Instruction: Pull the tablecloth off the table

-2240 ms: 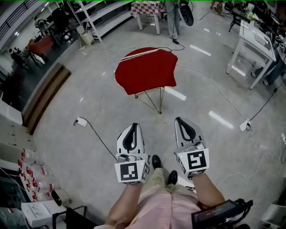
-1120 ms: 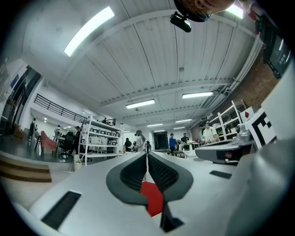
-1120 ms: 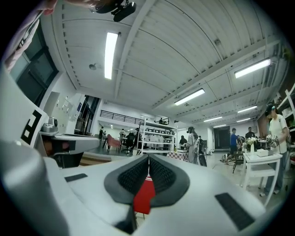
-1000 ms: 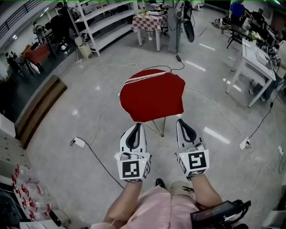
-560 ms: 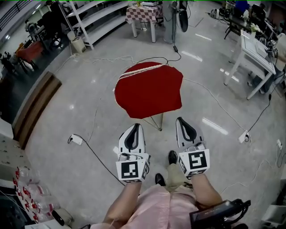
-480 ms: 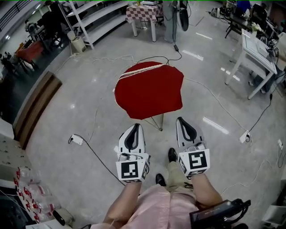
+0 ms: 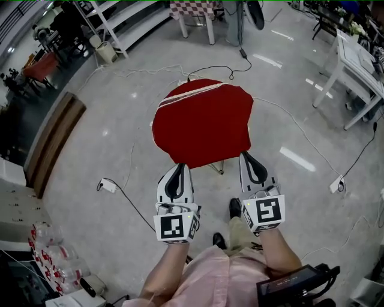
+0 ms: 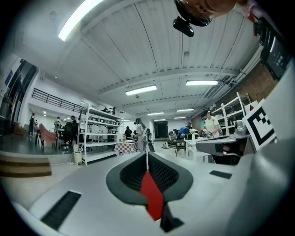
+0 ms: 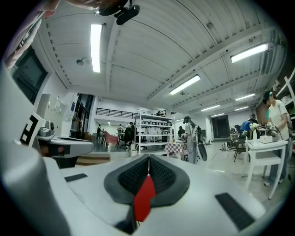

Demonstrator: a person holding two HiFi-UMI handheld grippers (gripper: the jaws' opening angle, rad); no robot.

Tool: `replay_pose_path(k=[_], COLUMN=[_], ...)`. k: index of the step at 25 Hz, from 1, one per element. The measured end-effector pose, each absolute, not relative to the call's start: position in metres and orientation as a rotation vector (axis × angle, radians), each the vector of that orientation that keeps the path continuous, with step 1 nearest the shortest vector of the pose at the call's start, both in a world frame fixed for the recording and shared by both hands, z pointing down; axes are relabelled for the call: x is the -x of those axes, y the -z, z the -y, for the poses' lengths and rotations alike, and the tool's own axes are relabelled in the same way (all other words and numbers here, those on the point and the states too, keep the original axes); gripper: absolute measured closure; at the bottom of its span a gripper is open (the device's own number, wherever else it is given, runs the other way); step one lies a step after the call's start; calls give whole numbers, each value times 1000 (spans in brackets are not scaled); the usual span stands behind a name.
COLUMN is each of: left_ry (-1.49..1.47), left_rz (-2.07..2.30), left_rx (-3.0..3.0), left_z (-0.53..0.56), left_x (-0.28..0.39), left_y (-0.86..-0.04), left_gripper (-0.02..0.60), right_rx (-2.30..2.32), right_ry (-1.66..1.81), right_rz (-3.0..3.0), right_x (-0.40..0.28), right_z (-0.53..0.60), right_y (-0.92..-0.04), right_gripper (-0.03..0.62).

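Observation:
A red tablecloth (image 7: pixel 201 120) with a pale stripe at its far side covers a small round table with thin metal legs (image 7: pixel 217 166), in the middle of the head view. My left gripper (image 7: pixel 178 167) is shut and empty, with its tips at the cloth's near hanging edge. The right gripper (image 7: pixel 246 156) is also shut and empty, just beside the cloth's near right edge. In the left gripper view the jaws (image 8: pixel 146 154) meet in a thin line, with a sliver of red cloth (image 8: pixel 152 200) below them. The right gripper view shows the same: closed jaws (image 9: pixel 148 159) and a red sliver (image 9: pixel 144 200).
Cables cross the shiny floor, with a power strip (image 7: pixel 108 184) to the left and another (image 7: pixel 337 184) to the right. White tables (image 7: pixel 354 57) stand at the right, shelving (image 7: pixel 120 18) and a checkered table (image 7: pixel 195 8) at the back. A wooden platform (image 7: pixel 54 141) lies to the left.
The person has stepped towards the table. Both grippers, still shut, now reach the cloth's near edge, where before a strip of floor lay between them and it.

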State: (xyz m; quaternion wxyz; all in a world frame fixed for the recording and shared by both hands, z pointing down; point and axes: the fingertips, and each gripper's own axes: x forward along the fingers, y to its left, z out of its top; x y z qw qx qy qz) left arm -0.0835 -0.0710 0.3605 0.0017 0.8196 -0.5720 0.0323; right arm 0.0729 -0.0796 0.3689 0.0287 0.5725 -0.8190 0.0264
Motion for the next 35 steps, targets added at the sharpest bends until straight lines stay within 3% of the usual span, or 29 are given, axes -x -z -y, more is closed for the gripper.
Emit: replay_pose_path(k=[5, 24, 35], left_ry=[-174, -176, -159], left_rz=[1812, 1983, 2011], left_rx=[-2553, -2552, -2509], left_z=[133, 196, 217], left_x=[40, 21, 51], left_y=[-379, -333, -342], left_gripper=[546, 546, 546], right_rx=[-1737, -1644, -1586], right_ry=[-135, -69, -61], right_rz=[2544, 2722, 2736], right_x=[-116, -125, -95], right_z=[144, 234, 258], right_y=[-394, -349, -356], right_gripper=[576, 576, 576])
